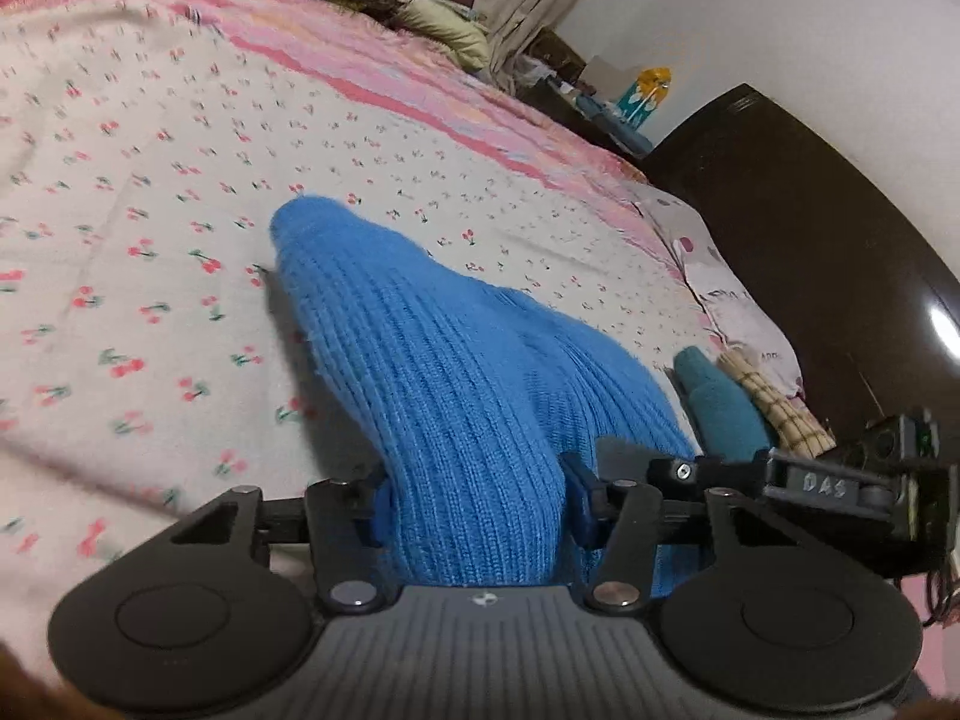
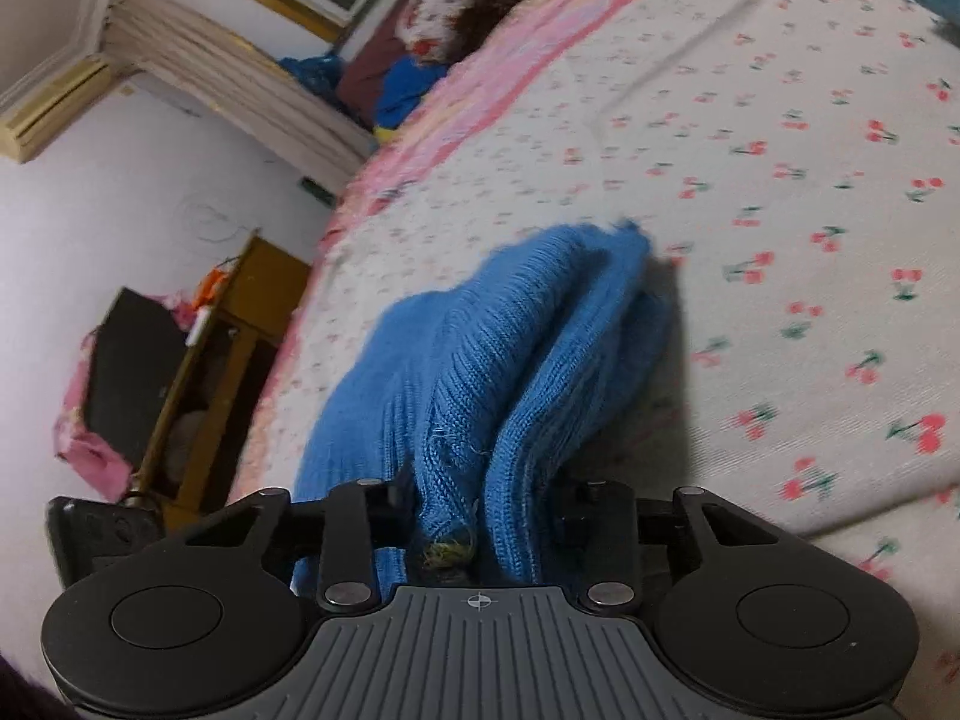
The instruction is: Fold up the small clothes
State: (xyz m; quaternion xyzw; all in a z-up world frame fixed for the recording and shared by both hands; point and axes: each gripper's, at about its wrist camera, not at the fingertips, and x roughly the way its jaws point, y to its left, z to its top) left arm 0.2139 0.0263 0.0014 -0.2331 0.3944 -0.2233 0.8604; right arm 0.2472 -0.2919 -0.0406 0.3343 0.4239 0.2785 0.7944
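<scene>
A blue ribbed knit garment (image 1: 432, 348) hangs over the cherry-print bedsheet (image 1: 150, 180). My left gripper (image 1: 477, 504) is shut on a thick bunch of it, and the fabric drapes forward with its far tip near the sheet. In the right wrist view, the same blue knit (image 2: 510, 348) is bunched in folds, and my right gripper (image 2: 480, 510) is shut on it. The fingertips of both grippers are hidden in the fabric. The right gripper's body (image 1: 852, 486) shows at the right of the left wrist view.
A pink striped blanket (image 1: 420, 90) runs along the far side of the bed. Teal cloth (image 1: 720, 402) and a checked cloth (image 1: 774, 402) lie at the bed's right edge by a dark wardrobe (image 1: 810, 240). A wooden bedside cabinet (image 2: 222, 372) stands left of the bed.
</scene>
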